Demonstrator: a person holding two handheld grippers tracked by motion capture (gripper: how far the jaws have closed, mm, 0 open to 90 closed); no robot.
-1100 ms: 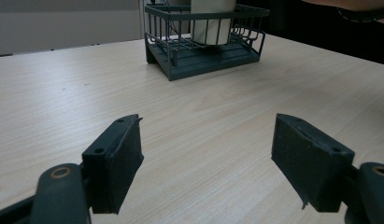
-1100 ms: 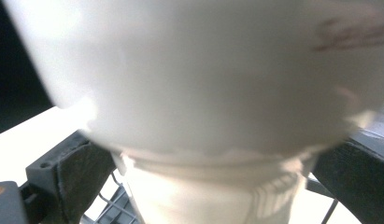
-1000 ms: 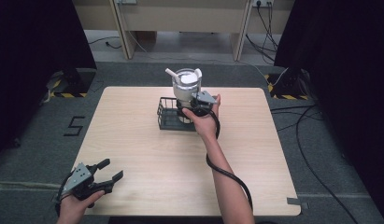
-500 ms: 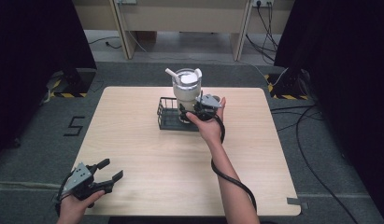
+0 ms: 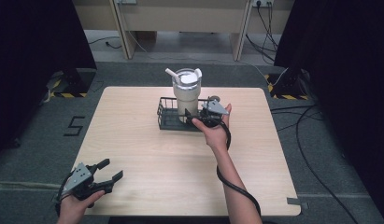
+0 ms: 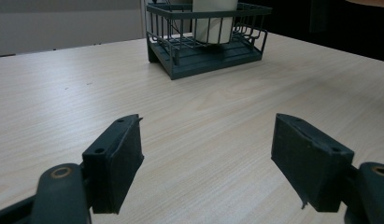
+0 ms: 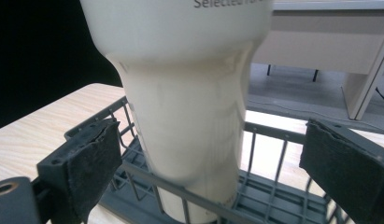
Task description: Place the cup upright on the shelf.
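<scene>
A cream tumbler [image 5: 186,93] with a lid and a white straw stands upright in a dark wire basket [image 5: 167,120] at the table's far middle. My right gripper [image 5: 195,117] reaches in at the basket's right front corner. In the right gripper view its jaws have just been closing either side of the tumbler's [image 7: 189,116] narrow lower part, above the basket rim [image 7: 269,130]. Gaps remain on both sides, so the pads do not press on it. My left gripper [image 5: 110,170] rests open at the near left of the table, with nothing between its fingers [image 6: 117,158].
The wooden table [image 5: 147,154] has bare room between the two hands. In the left gripper view the basket [image 6: 208,56] and tumbler [image 6: 213,23] stand well ahead. Cables lie on the floor at the right, and a desk stands behind the table.
My right hand has shifted slightly toward the near side at the basket's right end. The left gripper has not moved.
</scene>
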